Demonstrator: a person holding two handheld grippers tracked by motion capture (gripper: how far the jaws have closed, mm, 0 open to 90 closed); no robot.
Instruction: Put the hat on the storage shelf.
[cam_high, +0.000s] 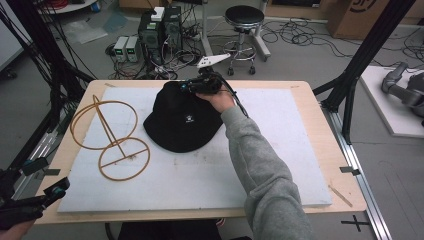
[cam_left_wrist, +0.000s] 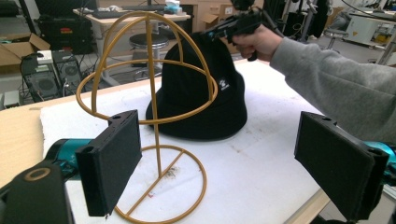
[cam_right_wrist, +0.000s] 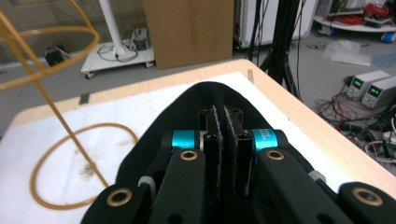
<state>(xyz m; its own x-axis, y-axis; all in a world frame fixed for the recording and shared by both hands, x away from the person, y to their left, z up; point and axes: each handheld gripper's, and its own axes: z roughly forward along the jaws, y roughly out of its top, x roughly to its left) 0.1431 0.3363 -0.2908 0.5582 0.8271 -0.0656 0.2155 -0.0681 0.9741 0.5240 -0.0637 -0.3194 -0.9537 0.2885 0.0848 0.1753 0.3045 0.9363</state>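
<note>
High view: black hat (cam_high: 182, 122) sits mid-table on the white mat (cam_high: 280, 165), just right of the gold wire stand (cam_high: 111, 137), apart from it. Crown is pulled up toward the far edge, brim spreads toward me; long axis runs near-to-far, slightly tilted left. Small white logo faces the near side. My right gripper (cam_high: 192, 87) is at the hat's far top edge, right hand (cam_high: 220, 100) behind it, grey sleeve running down to the bottom of frame. Left gripper (cam_high: 55, 190) is off the table's near-left corner, well apart from everything.

Left gripper view: my jaws stand wide apart, nothing between them. Stand (cam_left_wrist: 149, 116) is closest, upright, dome ring up, base ring flat on the mat. Hat (cam_left_wrist: 201, 93) is behind it, peak lifted up by the right gripper (cam_left_wrist: 219, 30), brim on the mat, logo facing right.

Right gripper view: right gripper (cam_right_wrist: 223, 140) jaws are pressed together with black hat (cam_right_wrist: 196, 100) fabric pinched between the pads. Hat brim fans out below. Stand (cam_right_wrist: 60, 135) off to the left.
</note>
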